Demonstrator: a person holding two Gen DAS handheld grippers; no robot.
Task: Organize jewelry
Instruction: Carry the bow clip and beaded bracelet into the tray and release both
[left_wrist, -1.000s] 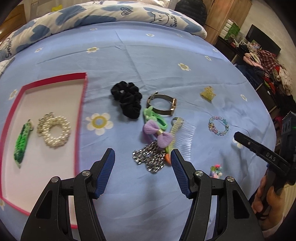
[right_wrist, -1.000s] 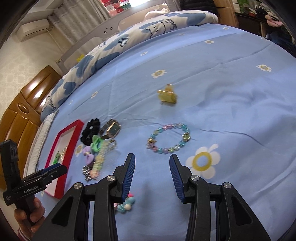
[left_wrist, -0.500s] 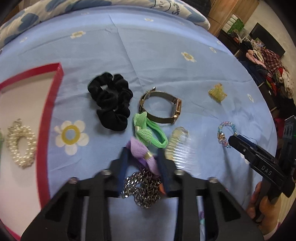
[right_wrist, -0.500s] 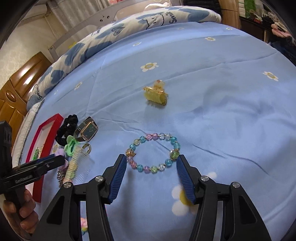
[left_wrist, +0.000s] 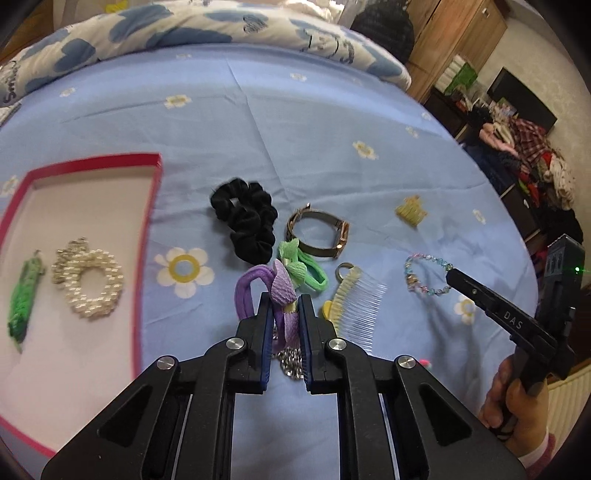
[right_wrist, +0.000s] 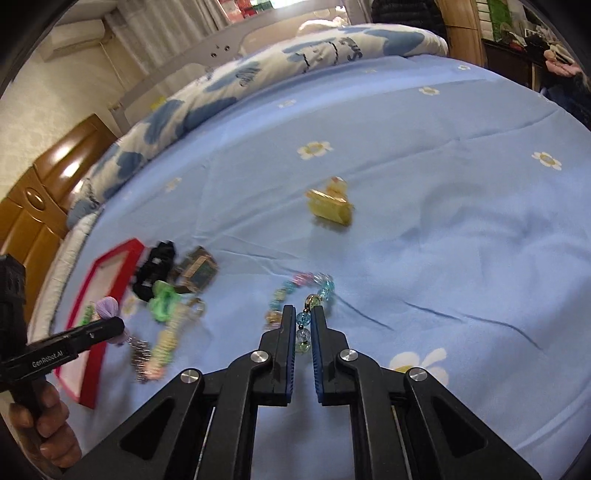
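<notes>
Pinching the purple bow hair tie (left_wrist: 282, 295) between nearly closed jaws, the left gripper (left_wrist: 283, 314) is holding it by the knot at its middle, with the bow's long axis running forward from the jaws and its elastic loop curling off to the left of them. Just below and behind the tips a silver chain (left_wrist: 290, 360) is lying on the bed sheet (left_wrist: 295, 129), close enough that it may be snagging the bow. The red-rimmed tray (left_wrist: 155, 221) is sitting to the left of these jaws, a short reach away, already carrying a pearl scrunchie (left_wrist: 88, 284) and a green clip (left_wrist: 24, 295), so the coming move is probably turning on a sideways carry to the left over the near rim. Ahead of the jaws a green hair tie (left_wrist: 303, 267), a black scrunchie (left_wrist: 245, 221) and a watch (left_wrist: 319, 234) are lying close together, with a comb (left_wrist: 356, 301) to the right. The right gripper (right_wrist: 303, 325) is squeezing its jaws on the beaded bracelet (right_wrist: 301, 295), gripping its near arc while the rest is trailing forward and to the left. For this gripper the tray is lying far to the left, beyond the cluster, so the left gripper is the nearer one. A yellow claw clip (right_wrist: 330, 206) is resting well ahead.
</notes>
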